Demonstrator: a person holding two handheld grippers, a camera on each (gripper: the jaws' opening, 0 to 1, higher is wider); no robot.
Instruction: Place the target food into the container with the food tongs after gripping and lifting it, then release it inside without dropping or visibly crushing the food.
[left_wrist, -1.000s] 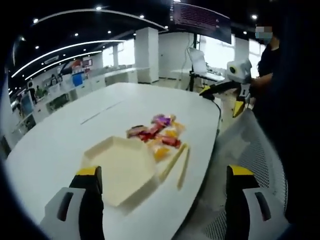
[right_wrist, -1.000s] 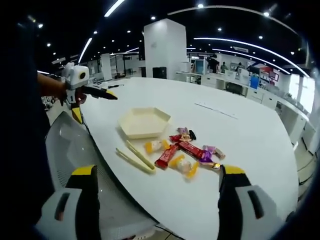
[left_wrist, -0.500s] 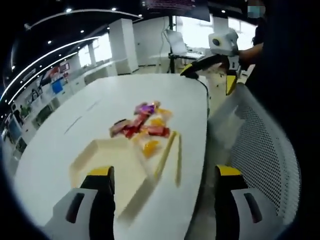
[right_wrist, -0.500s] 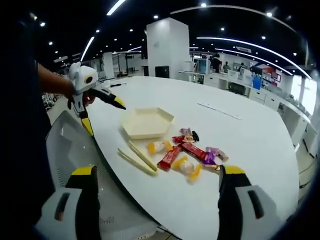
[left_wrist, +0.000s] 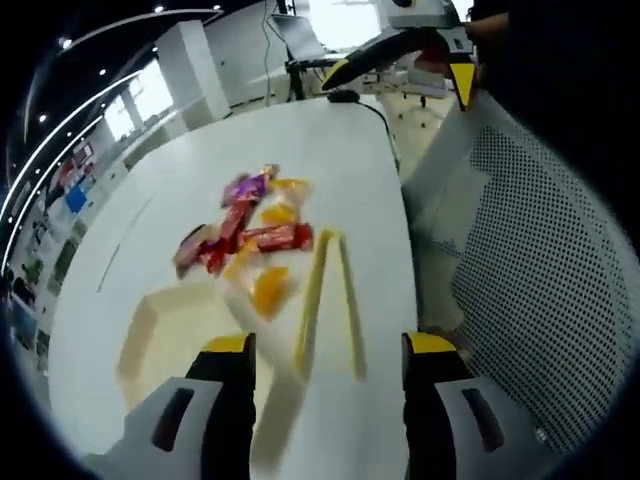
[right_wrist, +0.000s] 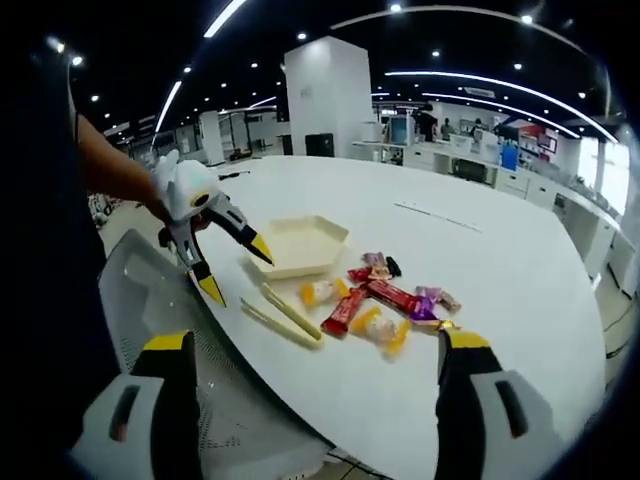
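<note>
I am lowering my left gripper, fingers spread and empty, over the food tongs lying at the counter edge beside the candy pile and container, while my right gripper is waiting open.

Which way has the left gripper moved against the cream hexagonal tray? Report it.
Yes. In the right gripper view the left gripper has come down toward the cream hexagonal tray and pale yellow tongs.

In the left gripper view the hexagonal container near the table's near edge is motion-blurred, partly hidden behind the left gripper's jaw. The wrapped snacks are too small to identify.
</note>
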